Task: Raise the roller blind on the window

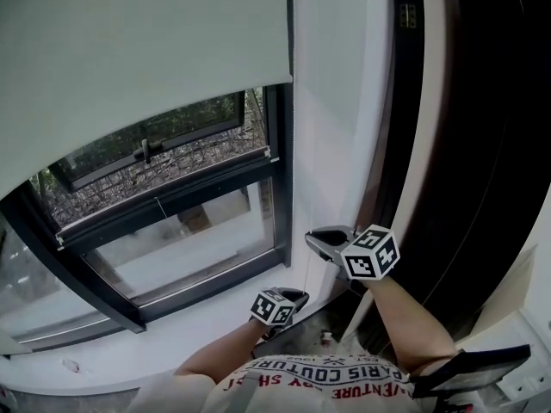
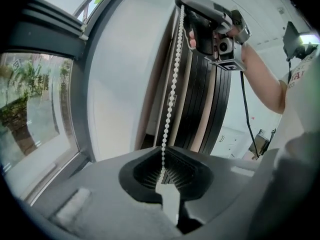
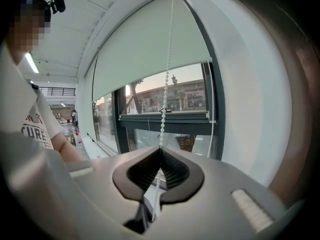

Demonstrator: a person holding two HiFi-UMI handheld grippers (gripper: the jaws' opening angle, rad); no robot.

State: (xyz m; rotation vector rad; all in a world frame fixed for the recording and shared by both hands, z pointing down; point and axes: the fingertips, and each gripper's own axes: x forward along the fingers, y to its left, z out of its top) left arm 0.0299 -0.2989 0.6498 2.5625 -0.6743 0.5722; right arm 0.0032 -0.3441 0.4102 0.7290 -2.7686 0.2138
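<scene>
left gripper (image 1: 294, 298) low, close to the torso, right gripper (image 1: 315, 238) higher and further forward — both forearms bare and extended, each gripper's jaws closed on the bead chain (image 2: 172, 94).

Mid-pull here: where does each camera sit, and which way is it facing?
Head view: on the head, facing steeply down at window, roller blind, both forearms, left hand-held gripper, right hand-held gripper.
Left gripper view: on that gripper, looking up the bead chain at the right one, its forearm.
Right gripper view: on that gripper, facing the blind; shirt at left.
Shared: the chain, gripped in both.
</scene>
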